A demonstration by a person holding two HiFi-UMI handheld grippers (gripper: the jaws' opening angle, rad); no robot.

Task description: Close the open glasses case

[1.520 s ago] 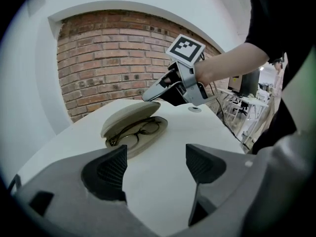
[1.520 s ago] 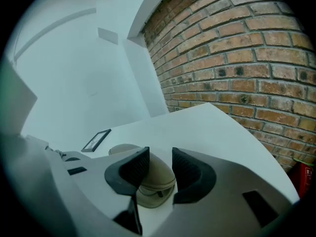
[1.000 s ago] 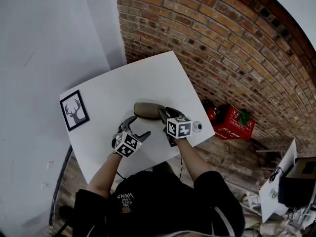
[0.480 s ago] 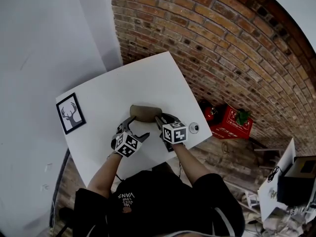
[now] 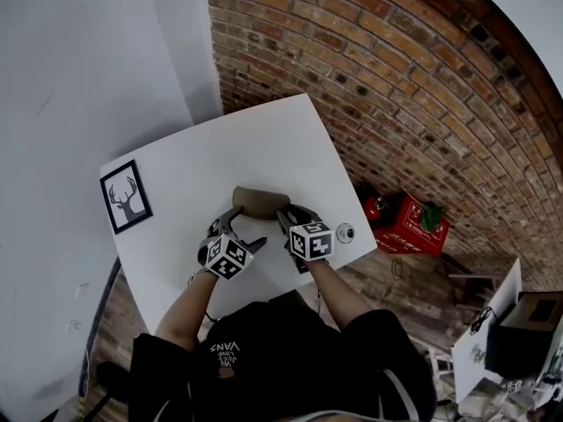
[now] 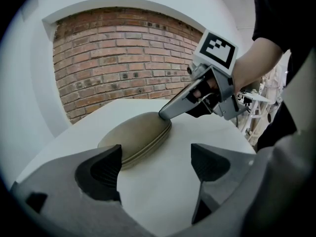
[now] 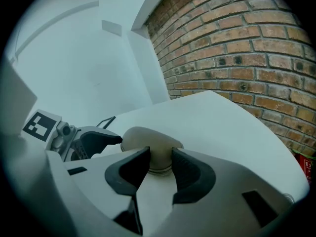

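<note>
My left tongs [image 6: 157, 164]: the jaws stand wide apart, having just been opening. Only bare tabletop lies between them, and neither pad presses on anything. The near end of the glasses case [image 6: 136, 139] lies just beyond the left jaw.

My right tongs [image 7: 160, 164]: the jaws are clamped on one narrow end of the case, with a dark pad against each side. In the left gripper view their tips meet the case at its far end.

The case is a tan oval shell. Its lid lies down on its base, and the seam runs shut along the side that shows.

It rests on the white table [image 5: 264, 139], in the half nearer me, between the two tongs.

A framed deer picture [image 5: 123, 207] lies flat at the table's left corner, well apart from the case.

A brick wall [image 5: 396, 77] rises behind the table, and a white wall [image 5: 79, 77] stands to its left. A red crate [image 5: 413, 225] sits on the floor to the right of the table.
</note>
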